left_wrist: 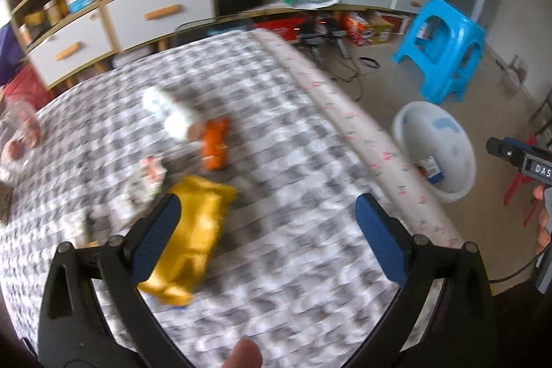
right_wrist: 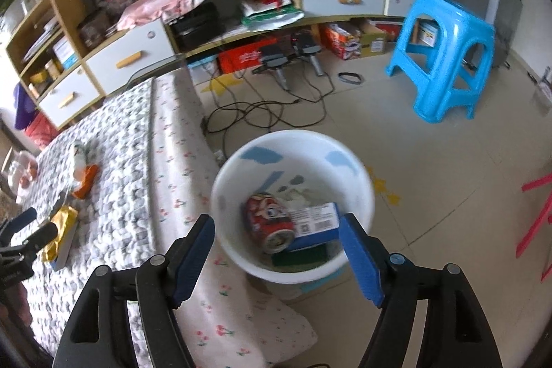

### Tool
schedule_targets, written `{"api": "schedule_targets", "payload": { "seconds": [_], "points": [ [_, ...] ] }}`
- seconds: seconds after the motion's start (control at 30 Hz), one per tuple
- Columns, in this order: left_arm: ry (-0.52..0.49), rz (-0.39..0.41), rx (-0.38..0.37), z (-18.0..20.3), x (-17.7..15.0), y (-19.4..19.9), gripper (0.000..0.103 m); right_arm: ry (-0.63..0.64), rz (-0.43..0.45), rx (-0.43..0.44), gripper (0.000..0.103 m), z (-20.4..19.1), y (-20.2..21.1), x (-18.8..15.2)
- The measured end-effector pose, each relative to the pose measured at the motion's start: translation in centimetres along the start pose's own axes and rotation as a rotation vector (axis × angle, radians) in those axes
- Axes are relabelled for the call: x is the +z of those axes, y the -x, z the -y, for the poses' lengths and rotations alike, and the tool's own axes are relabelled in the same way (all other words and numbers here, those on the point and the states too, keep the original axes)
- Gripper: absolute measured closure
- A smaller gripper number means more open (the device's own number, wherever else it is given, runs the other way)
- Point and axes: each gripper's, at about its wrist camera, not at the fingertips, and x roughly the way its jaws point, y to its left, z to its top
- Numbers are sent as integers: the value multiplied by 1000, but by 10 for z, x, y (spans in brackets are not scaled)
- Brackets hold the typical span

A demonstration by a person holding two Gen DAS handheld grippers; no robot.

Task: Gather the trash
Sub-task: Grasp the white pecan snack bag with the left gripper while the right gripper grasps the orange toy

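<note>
My right gripper [right_wrist: 276,237] hangs over the white bucket [right_wrist: 358,175] on the floor beside the bed, jaws spread wide with nothing between them. Inside the bucket I see a crushed red can [right_wrist: 270,221], a blue-and-white carton [right_wrist: 315,223] leaning against it, and something dark green underneath. My left gripper [left_wrist: 267,212] is above the patterned bedspread [left_wrist: 276,133], jaws also apart and empty, just over a yellow wrapper [left_wrist: 196,230]. An orange packet [left_wrist: 215,143] and a white roll [left_wrist: 172,112] lie further on.
</note>
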Motion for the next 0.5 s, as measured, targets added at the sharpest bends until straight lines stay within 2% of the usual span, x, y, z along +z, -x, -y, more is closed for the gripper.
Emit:
{"api": "schedule_targets", "payload": {
  "seconds": [0.37,0.5],
  "points": [
    [122,-74,41,-85,-7,-4,3,92,-16,21,27,-62,-12,2],
    [190,-94,48,-113,-3,-17,3,107,-20,32,27,-82,-18,5]
  ]
}}
